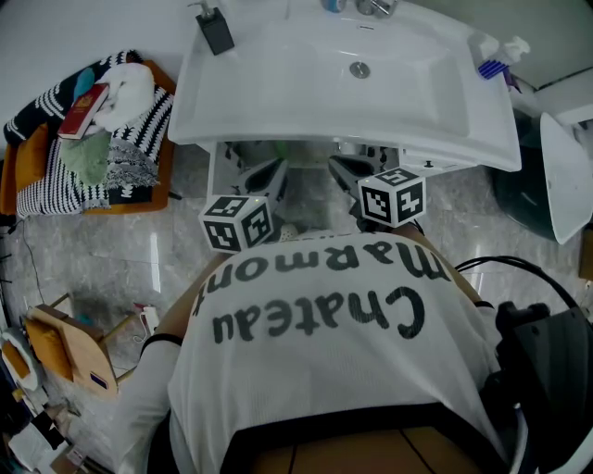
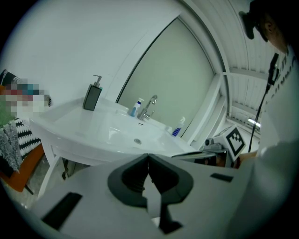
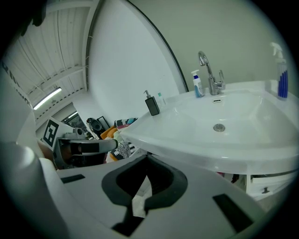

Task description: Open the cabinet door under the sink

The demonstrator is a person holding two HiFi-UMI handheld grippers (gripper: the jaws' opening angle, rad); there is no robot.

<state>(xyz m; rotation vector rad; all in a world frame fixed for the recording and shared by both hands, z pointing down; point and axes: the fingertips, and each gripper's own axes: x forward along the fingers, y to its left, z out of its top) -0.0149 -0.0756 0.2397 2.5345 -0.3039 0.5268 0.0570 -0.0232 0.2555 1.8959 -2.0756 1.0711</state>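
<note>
A white sink basin (image 1: 343, 83) fills the top of the head view. Beneath its front rim shows a strip of the white cabinet (image 1: 220, 165). Both grippers hang side by side just in front of that strip, below the rim. My left gripper (image 1: 275, 168) carries its marker cube (image 1: 236, 222) and is shut with nothing between its jaws (image 2: 148, 155). My right gripper (image 1: 339, 167), with its cube (image 1: 392, 196), is likewise shut and empty (image 3: 147, 155). The right gripper view shows a piece of white cabinet front (image 3: 267, 183) under the basin. The door itself is mostly hidden by the basin.
A dark soap dispenser (image 1: 215, 30), a faucet (image 1: 363, 7) and a spray bottle (image 1: 496, 56) stand on the sink. Striped clothes lie heaped on an orange seat (image 1: 93, 139) at the left. A wooden stool (image 1: 74, 347) sits lower left, a dark bin (image 1: 523, 190) at the right.
</note>
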